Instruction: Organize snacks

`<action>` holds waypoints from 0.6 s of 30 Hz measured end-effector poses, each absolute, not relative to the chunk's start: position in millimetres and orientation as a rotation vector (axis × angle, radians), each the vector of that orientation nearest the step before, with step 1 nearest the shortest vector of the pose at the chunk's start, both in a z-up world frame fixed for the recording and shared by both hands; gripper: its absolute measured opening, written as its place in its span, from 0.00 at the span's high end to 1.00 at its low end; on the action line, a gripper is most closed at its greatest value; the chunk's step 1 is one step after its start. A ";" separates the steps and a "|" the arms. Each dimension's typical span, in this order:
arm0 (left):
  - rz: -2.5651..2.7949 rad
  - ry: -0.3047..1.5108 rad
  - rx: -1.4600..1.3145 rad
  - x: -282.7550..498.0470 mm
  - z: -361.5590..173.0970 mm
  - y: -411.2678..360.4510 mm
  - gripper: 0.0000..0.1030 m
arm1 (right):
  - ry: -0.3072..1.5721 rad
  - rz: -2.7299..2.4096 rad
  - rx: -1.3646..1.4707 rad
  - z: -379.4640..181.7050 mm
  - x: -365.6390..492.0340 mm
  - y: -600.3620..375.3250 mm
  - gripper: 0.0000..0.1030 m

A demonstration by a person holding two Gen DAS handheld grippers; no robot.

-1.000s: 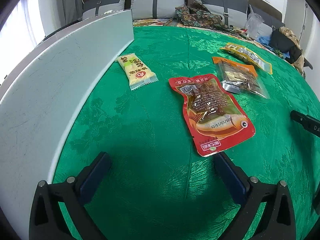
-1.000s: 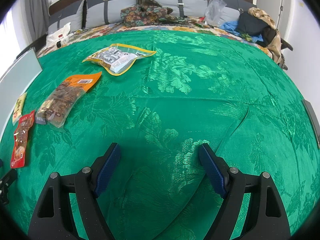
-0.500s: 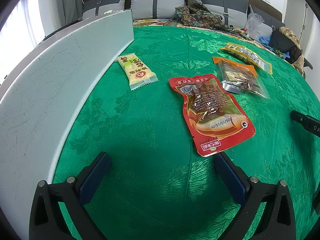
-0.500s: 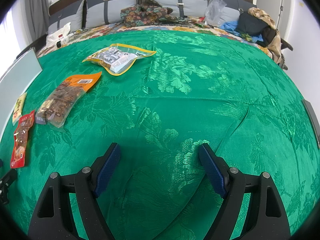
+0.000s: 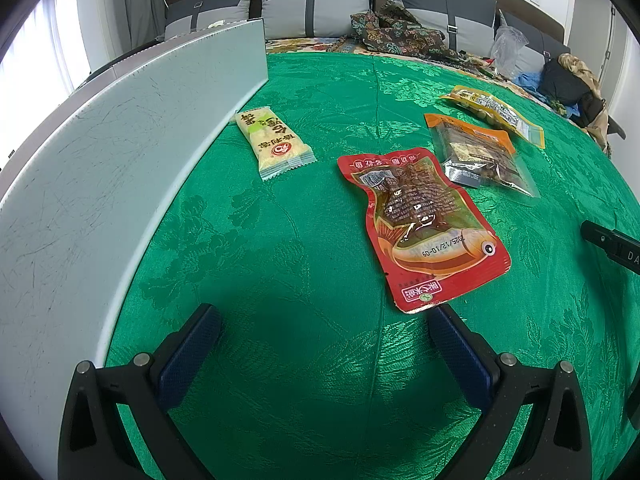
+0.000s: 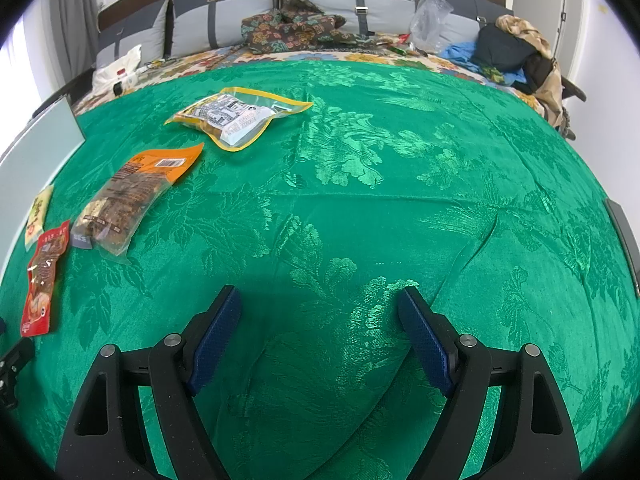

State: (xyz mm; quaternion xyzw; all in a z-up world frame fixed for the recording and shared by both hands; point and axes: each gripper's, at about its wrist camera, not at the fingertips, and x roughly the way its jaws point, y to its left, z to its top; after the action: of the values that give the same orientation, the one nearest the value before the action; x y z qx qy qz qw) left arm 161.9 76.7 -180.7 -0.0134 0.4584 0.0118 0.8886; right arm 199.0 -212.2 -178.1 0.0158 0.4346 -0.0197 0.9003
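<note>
1. The left gripper (image 5: 320, 344) hangs low over the green cloth (image 5: 288, 248) with its fingers (image 5: 460, 350) spread wide and nothing between them. The near corner of the red fish pouch (image 5: 420, 224) lies just ahead of the right-hand finger; whether they touch I cannot tell.

2. The right gripper (image 6: 320, 332) is likewise spread wide and empty, over a bare, slightly creased stretch of cloth, well apart from every packet.

3. Beyond the left fingers, the red pouch lies flat, printed side up. It looks thin, glossy and floppy, so I'd guess it is light and slippery; its flat sealed edge at the near end seems the surest place to pinch.

4. Farther on, close beside the pale board (image 5: 100, 168) standing along the left, is a small yellow packet (image 5: 272, 142), a crimped wrapper, probably light and a bit crushable. Take it by a crimped end.

5. To the right of the red pouch lies a clear bag with an orange top (image 5: 476, 152), its contents lumpy; just beyond it is a yellow-edged bag (image 5: 496, 114). Both are soft film, likely to sag if lifted by one corner, so the sealed top strip would be my choice.

6. Count: four snack packets, one of each kind, all lying loose on the cloth and none stacked; one board; two grippers.

7. Past the cloth's far edge there are cushions (image 6: 224, 24) and heaped clothes (image 6: 516, 52).
</note>
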 end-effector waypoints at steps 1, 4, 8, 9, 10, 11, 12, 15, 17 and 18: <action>0.025 0.952 -0.028 162.0 -180.7 76.8 0.00 | 0.899 -0.041 0.033 -178.2 198.8 -212.1 0.19; 0.025 0.952 -0.028 161.9 -180.7 76.7 0.00 | 0.899 -0.041 0.033 -178.2 198.8 -212.2 0.19; 0.025 0.952 -0.027 161.7 -180.7 76.4 0.00 | 0.899 -0.040 0.033 -178.0 198.9 -212.4 0.19; 0.025 0.952 -0.027 161.6 -180.7 76.3 0.00 | 0.899 -0.040 0.033 -178.4 198.5 -212.2 0.19; 0.025 0.952 -0.028 161.6 -180.7 76.3 0.00 | 0.899 -0.040 0.033 -178.1 198.8 -212.4 0.19; 0.024 0.954 -0.027 161.5 -180.7 76.3 0.00 | 0.899 -0.040 0.033 -177.9 198.9 -212.4 0.19; 0.021 0.969 -0.024 162.3 -180.3 76.6 0.00 | 0.899 -0.040 0.033 -178.3 198.5 -212.3 0.19; 0.012 1.025 -0.040 171.0 -173.2 81.9 0.01 | 0.899 -0.040 0.033 -178.2 198.7 -212.4 0.19; -0.005 0.999 -0.075 183.4 -156.1 88.8 0.01 | 0.900 -0.040 0.033 -177.9 198.9 -212.5 0.19; -0.005 0.993 -0.086 191.8 -149.1 90.8 0.01 | 0.899 -0.040 0.033 -178.0 198.8 -212.5 0.19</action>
State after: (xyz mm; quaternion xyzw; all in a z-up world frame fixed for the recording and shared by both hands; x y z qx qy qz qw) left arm 191.8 90.8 -149.1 -0.0411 0.4764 -0.0024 0.8783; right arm 198.8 -212.5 -178.0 0.0159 0.4347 -0.0195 0.9002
